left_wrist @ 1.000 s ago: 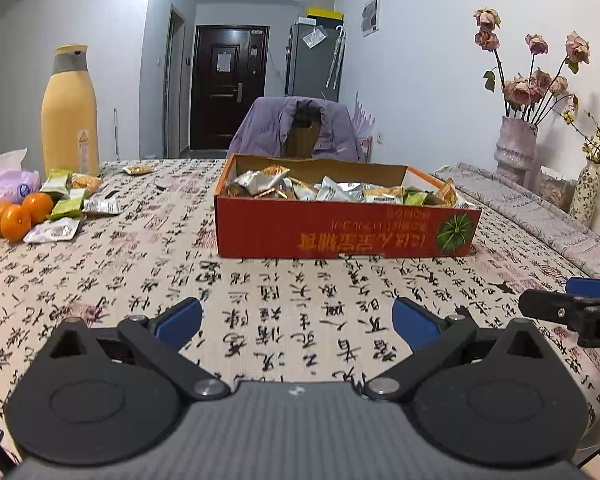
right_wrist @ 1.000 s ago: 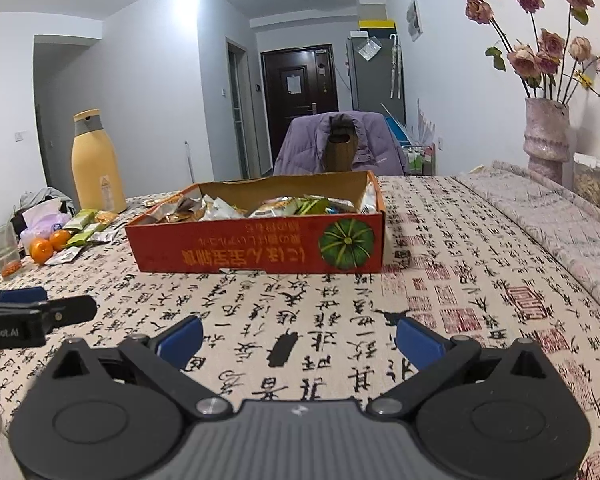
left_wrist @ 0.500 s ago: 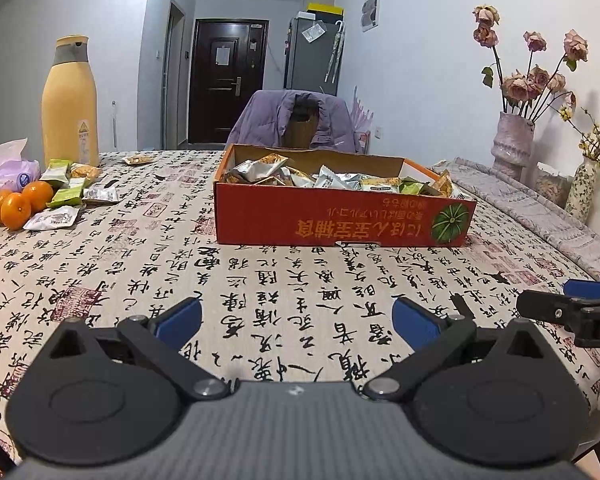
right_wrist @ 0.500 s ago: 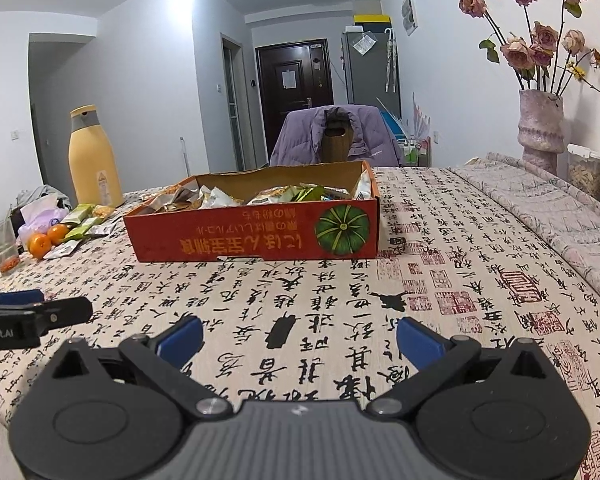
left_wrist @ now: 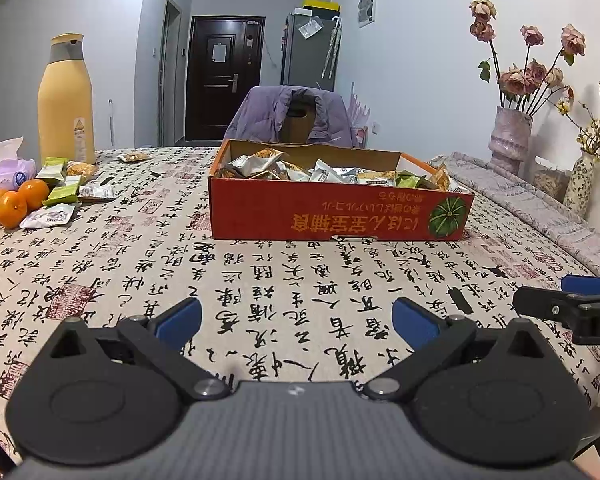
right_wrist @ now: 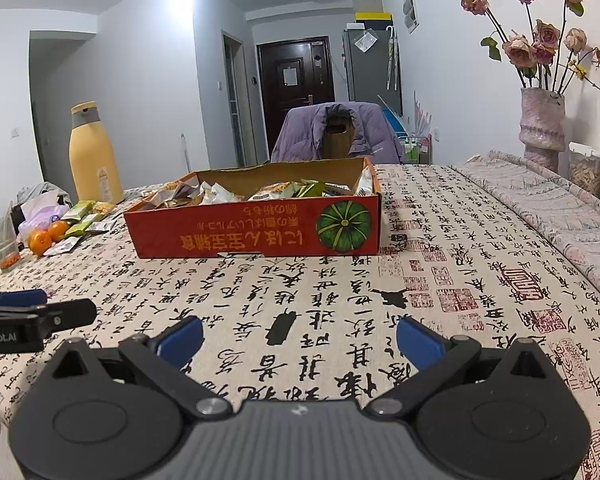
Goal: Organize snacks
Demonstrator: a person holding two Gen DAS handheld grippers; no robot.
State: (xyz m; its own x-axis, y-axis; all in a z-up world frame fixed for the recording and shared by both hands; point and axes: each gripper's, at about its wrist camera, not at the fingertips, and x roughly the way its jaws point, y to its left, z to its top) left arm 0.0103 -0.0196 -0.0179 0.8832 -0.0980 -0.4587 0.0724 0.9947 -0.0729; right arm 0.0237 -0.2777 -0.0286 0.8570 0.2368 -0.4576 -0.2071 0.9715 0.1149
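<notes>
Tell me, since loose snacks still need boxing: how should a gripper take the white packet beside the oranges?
Grip the white packet by its near crimped edge, approaching low from the front. It lies flat, oranges crowding its left side.

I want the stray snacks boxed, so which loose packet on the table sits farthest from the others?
The small orange packet lying alone beyond the yellow bottle; the rest cluster beside the oranges.

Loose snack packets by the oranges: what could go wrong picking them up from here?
1. The loose packets lie flat on the tablecloth, so fingers may pinch cloth instead.
2. The oranges touch that pile and could roll if nudged.
3. The red box is already heaped with packets; more may spill over its low wall.
</notes>
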